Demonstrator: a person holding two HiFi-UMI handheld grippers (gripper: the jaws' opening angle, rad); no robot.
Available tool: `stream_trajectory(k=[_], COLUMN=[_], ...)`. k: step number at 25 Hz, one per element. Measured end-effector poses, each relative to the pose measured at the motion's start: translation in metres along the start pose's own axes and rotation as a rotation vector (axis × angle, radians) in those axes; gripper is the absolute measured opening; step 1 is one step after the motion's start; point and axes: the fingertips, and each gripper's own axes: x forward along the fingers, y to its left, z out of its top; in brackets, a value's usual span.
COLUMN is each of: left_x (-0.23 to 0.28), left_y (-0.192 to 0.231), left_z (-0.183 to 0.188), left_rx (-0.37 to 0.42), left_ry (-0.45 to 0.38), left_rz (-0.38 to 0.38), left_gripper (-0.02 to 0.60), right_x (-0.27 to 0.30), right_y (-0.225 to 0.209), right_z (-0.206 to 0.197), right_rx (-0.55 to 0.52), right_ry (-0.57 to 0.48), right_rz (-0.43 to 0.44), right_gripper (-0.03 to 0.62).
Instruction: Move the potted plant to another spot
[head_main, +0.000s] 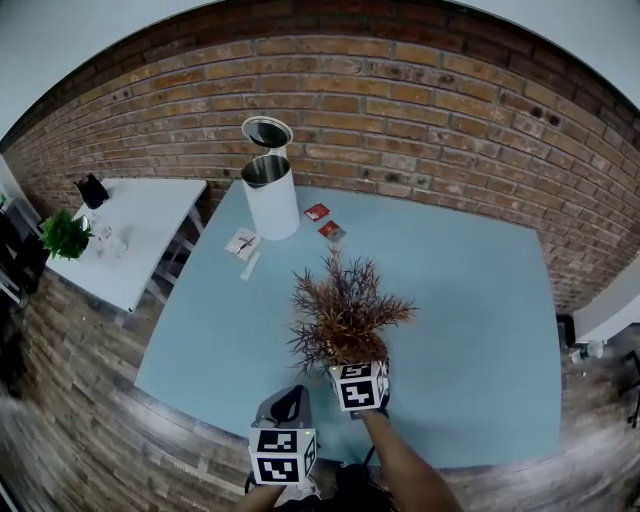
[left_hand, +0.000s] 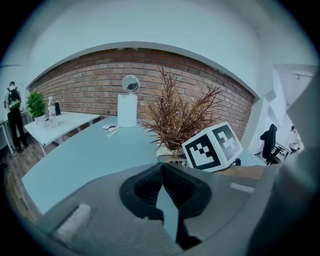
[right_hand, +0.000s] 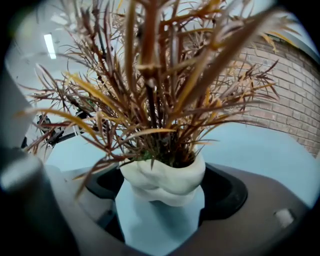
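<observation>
The potted plant (head_main: 343, 315) has spiky red-brown leaves and a lumpy white pot (right_hand: 162, 181). It stands near the front middle of the light blue table (head_main: 470, 320). My right gripper (head_main: 356, 374) is just behind it, jaws closed against both sides of the pot; in the head view its marker cube hides the pot. In the right gripper view the leaves fill the upper frame. My left gripper (head_main: 288, 402) hangs near the table's front edge, left of the plant, shut with nothing in it; its pads (left_hand: 150, 185) meet in the left gripper view.
A white bin (head_main: 271, 195) with a raised lid stands at the table's far left, with two red packets (head_main: 322, 218) and a white packet (head_main: 242, 243) nearby. A white side table (head_main: 140, 235) holds a green plant (head_main: 65, 235). A brick wall (head_main: 420, 110) lies behind.
</observation>
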Motion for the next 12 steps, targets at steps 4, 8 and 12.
stream_trajectory(k=[4,8,12], left_x=[-0.003,-0.007,-0.011], left_y=[-0.006,-0.008,-0.007], left_z=[-0.005,-0.007,-0.004], left_rx=[0.009,0.025,0.029], left_ry=[0.008,0.002,-0.005], left_rz=[-0.024,-0.042,-0.042], left_gripper=[-0.002,-0.002,-0.002], right_x=[-0.008,-0.013,-0.016], right_y=[-0.011,-0.015,-0.018], right_z=[0.001,-0.003,-0.002], right_rx=[-0.007,0.0,-0.003], right_ry=[-0.003,0.004,-0.007], right_rz=[-0.042,-0.067,-0.064], right_gripper=[0.472,0.472,0.472])
